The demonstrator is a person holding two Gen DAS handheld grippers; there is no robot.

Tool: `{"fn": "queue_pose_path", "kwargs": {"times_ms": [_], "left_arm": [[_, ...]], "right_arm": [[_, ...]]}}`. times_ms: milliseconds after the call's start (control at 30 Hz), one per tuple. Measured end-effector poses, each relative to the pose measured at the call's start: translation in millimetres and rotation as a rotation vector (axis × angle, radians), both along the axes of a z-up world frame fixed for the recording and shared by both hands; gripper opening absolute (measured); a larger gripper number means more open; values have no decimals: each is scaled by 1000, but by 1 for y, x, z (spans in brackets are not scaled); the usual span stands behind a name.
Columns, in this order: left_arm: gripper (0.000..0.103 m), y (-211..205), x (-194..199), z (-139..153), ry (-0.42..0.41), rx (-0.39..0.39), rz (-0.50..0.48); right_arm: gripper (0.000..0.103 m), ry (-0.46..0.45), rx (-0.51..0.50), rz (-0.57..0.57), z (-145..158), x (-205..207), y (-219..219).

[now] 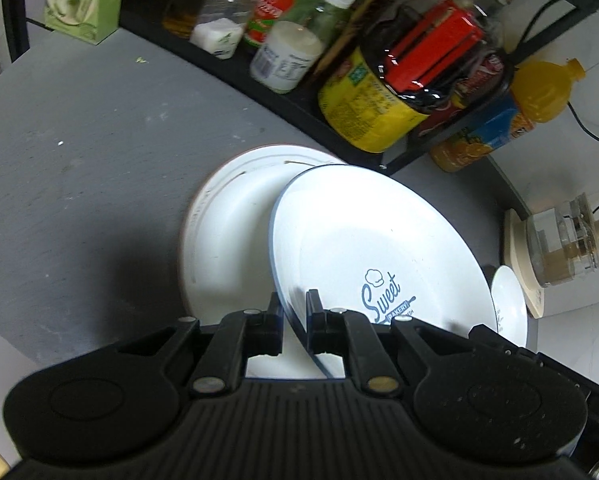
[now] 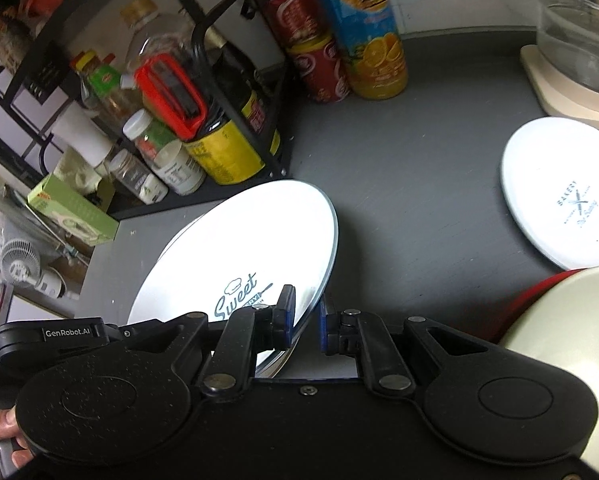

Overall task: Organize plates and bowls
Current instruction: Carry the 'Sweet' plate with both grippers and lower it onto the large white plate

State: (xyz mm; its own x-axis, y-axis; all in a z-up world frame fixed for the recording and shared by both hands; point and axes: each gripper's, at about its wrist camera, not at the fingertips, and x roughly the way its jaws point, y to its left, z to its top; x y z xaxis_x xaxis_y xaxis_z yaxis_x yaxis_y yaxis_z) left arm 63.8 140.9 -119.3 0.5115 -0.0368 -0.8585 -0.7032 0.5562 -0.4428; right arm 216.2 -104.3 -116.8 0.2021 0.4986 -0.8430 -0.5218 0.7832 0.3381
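Both grippers are matte black plastic — ribbed housing on the left gripper [image 1: 295,312], blue pads and "GenRobot.AI" lettering on the right gripper [image 2: 305,318].

Grey counter [image 2: 411,184] bears plate [image 2: 559,196], rack [image 2: 235,120] (perhaps bottles).

Three white plates [image 2: 243,240] [image 1: 219,220] [image 2: 563,196], one cream bowl [image 2: 559,320], two red cans [image 2: 299,12], one orange juice bottle [image 2: 371,32], one green box [image 2: 75,212], two grippers [image 1: 295,304] [image 2: 307,308]
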Motion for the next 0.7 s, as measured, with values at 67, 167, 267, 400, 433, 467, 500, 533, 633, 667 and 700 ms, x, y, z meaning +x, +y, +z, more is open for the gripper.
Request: {"fn": "queue_pose_path", "kwargs": {"times_ms": [67,167,267,400,433,467,500,533,633,667,700], "left_arm": [[9,3,-2,-2,5,0,5],[9,7,-6,-5,10,-6,15],[9,11,-10,-9,16,-12,24],[9,13,-13,-13,30,-12,25],[9,14,-14,-14,32,-10,24],[9,14,-14,-14,32,-7,23],[9,15,-14,-14,34,-5,23],[9,16,-15,-15,36,-5,23],[9,18,-13,-16,48,0,19],[9,18,-12,-17,55,3,16],[9,18,-12,-17,59,7,12]], "right_arm": [[12,4,-6,7,-2,-2,4],[12,7,-14,20,-4,-4,10],[12,18,-13,25,-4,-4,14],[12,22,-23,40,-7,-6,20],[12,23,-26,42,-7,-6,21],[12,22,-26,46,-8,-7,22],[12,22,-27,48,-8,-7,23],[12,23,-28,49,-9,-7,24],[12,30,-33,52,-11,-7,26],[12,32,-35,54,-12,-7,26],[12,32,-38,56,-14,-7,27]]}}
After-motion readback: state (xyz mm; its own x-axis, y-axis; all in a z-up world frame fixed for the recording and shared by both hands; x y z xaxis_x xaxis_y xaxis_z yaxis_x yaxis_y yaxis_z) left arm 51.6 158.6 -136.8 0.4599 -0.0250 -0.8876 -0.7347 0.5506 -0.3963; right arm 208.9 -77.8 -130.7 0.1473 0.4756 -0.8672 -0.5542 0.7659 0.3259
